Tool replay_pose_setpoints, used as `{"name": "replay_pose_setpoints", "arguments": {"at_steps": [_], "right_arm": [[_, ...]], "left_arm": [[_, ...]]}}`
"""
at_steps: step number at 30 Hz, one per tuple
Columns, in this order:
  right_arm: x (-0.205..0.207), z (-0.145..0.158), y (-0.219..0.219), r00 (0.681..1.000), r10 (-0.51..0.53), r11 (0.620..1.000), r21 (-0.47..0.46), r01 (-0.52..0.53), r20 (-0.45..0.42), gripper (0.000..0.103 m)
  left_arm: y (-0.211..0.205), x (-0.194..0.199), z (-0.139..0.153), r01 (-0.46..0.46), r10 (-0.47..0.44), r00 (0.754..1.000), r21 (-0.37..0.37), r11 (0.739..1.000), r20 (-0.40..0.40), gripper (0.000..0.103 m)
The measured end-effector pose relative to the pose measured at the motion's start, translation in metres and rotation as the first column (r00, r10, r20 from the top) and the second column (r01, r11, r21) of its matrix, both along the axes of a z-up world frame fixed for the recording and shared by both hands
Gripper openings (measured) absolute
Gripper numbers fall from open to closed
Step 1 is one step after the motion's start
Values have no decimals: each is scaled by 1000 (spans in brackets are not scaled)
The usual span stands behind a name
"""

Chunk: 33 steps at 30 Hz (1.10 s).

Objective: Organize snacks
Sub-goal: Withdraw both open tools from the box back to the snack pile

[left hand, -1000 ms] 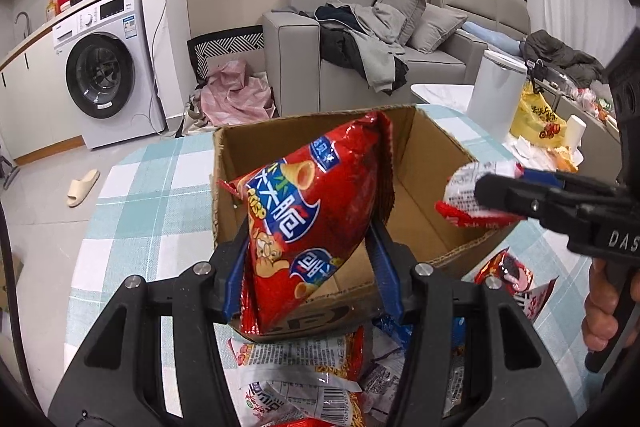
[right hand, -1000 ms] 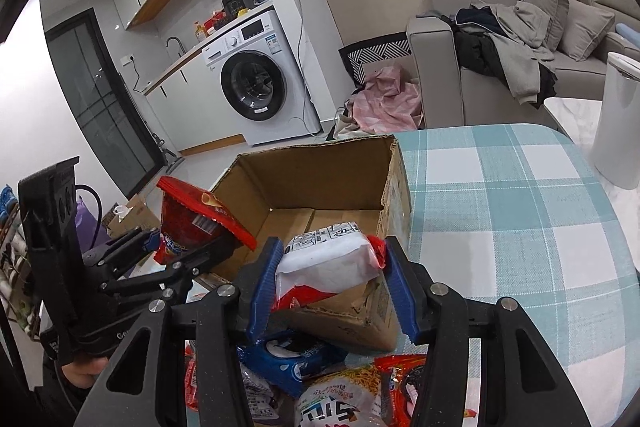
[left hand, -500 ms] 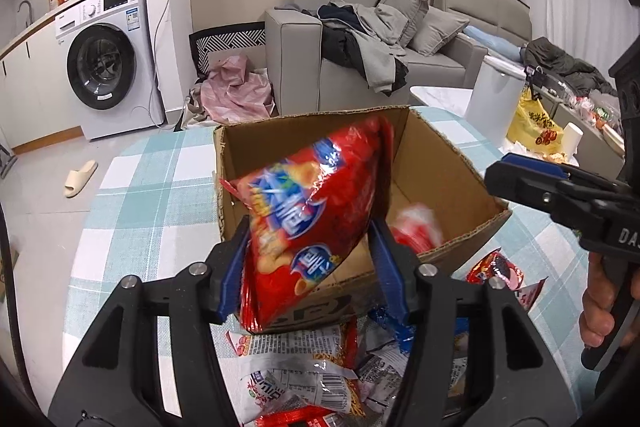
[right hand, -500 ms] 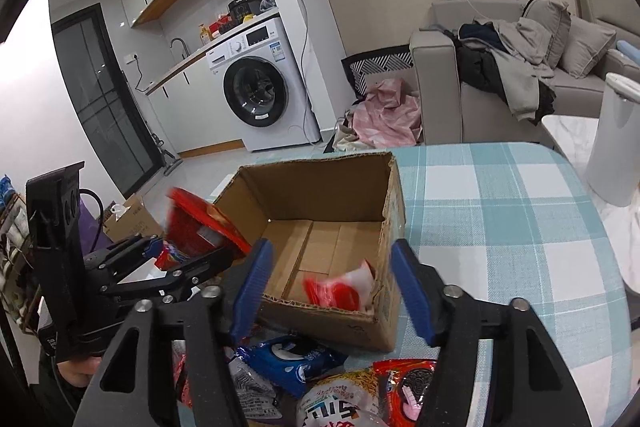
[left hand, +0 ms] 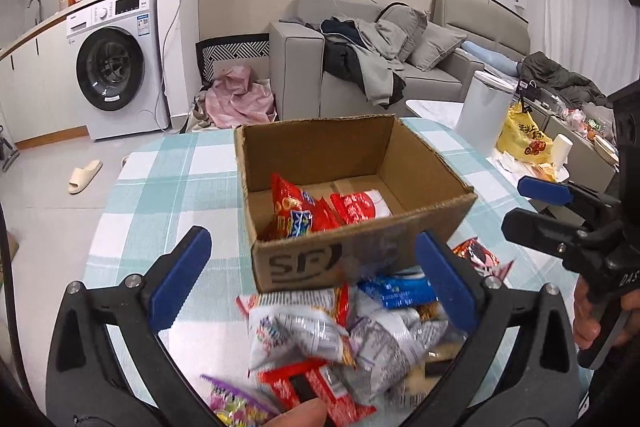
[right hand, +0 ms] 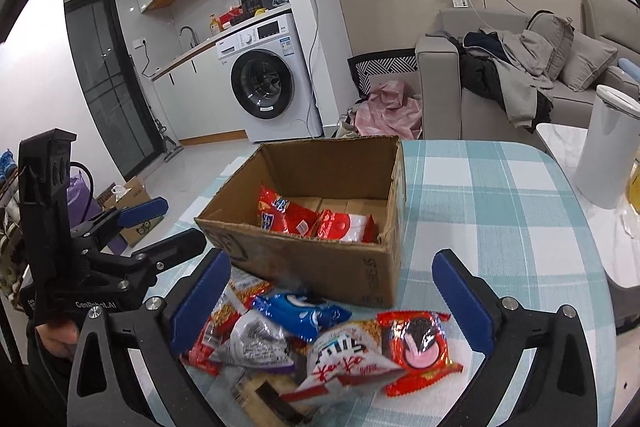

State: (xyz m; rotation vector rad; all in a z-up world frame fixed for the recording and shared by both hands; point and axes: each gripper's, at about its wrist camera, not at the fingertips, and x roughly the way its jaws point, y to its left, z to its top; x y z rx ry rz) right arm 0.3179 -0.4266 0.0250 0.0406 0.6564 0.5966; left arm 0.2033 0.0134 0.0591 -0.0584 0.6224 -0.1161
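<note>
A white washing machine [right hand: 269, 79] stands under the counter, pink cloth [left hand: 240, 99] lies heaped on the floor beside a grey sofa [left hand: 400, 67] strewn with clothes, and a beige slipper [left hand: 85, 176] lies alone on the tiles.

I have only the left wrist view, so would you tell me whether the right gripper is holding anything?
Observer: No. From its own camera the right gripper is open, its jaws have just been opening, and nothing sits between the blue pads.
Operator: Thank you. What lies closest to it on the table?
Observer: A red packet picturing a dark sandwich biscuit lies flat on the teal and white checked tablecloth, just inside its right finger.
Operator: Is anything on the floor on my left side?
Observer: Yes, a small open brown carton with something white in it stands on the floor beyond the left gripper.
</note>
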Motion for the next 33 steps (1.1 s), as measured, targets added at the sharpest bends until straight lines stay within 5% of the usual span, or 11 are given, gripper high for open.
{"name": "replay_pose_setpoints", "arguments": {"at_steps": [16, 33], "right_arm": [[-36, -14, -23, 999, -24, 1000, -1, 24, -23, 103], [-41, -33, -29, 997, -25, 1000, -3, 25, -69, 103]], "left_arm": [[19, -75, -7, -51, 51, 999, -20, 999, -2, 102], [14, -84, -32, -51, 53, 996, 34, 998, -68, 102]]}}
